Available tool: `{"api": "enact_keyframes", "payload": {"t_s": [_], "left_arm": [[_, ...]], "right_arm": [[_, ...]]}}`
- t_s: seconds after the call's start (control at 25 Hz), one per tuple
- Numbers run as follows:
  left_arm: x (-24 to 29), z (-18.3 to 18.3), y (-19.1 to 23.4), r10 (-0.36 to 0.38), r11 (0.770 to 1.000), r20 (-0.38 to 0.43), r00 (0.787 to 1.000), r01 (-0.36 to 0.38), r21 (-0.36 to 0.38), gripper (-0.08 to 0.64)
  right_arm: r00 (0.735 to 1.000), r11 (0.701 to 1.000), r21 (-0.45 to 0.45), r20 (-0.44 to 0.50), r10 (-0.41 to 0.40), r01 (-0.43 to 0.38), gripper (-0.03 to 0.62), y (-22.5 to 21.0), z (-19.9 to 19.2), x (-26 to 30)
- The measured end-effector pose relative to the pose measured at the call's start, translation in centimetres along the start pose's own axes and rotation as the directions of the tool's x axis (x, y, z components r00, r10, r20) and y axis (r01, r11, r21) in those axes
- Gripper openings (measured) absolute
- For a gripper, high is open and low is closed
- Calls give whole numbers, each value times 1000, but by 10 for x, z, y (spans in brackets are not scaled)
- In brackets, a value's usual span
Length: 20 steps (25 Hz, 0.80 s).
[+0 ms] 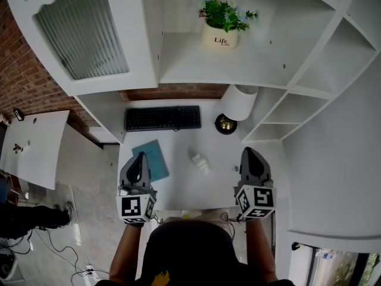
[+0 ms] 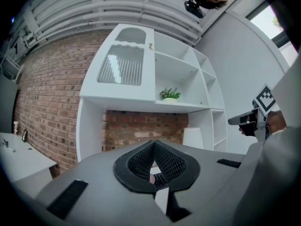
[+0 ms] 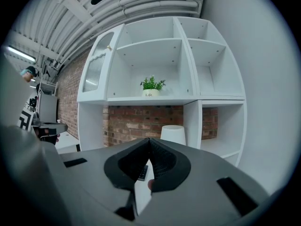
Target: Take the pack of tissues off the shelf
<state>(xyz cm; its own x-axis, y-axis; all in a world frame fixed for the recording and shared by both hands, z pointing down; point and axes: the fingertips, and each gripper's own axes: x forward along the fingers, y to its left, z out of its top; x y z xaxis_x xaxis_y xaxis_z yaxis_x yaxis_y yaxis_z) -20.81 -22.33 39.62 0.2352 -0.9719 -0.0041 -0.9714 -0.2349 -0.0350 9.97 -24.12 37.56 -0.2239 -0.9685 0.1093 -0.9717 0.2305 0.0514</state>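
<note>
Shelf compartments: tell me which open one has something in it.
The lower wide compartment, right of the glass door: it alone holds a potted plant; the others look bare.

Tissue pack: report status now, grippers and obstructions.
Left gripper shut, empty. Right gripper shut, empty. Small white pack, likely the tissues, on the desk between them, untouched. Nothing between it and either gripper.

Your shelf unit (image 1: 250, 70): white, smooth, matt board; door pane (image 1: 80, 34) ribbed glass; wall (image 2: 51, 93) rough red brick. Desk (image 1: 178, 183) white, smooth; keyboard (image 1: 162, 118) blk matt plastic; pot (image 1: 219, 39) glossy white glaze. Your left gripper (image 1: 141, 155) & right gripper (image 1: 247, 151): grey matt plastic, blk pads (image 2: 140, 163) w/ fine mesh texture.
</note>
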Motion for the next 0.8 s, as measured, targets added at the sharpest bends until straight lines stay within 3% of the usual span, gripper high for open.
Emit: {"api": "enact_keyframes", "payload": {"t_s": [0.56, 0.8], "left_arm": [[0, -17, -10, -39, 998, -54, 998, 41, 38, 17], [3, -38, 18, 40, 998, -67, 997, -36, 59, 17]], "right_arm": [[1000, 1000, 9, -7, -1, 1, 2, -4, -5, -6], [992, 992, -50, 32, 120, -118, 2, 6, 9, 18]]}}
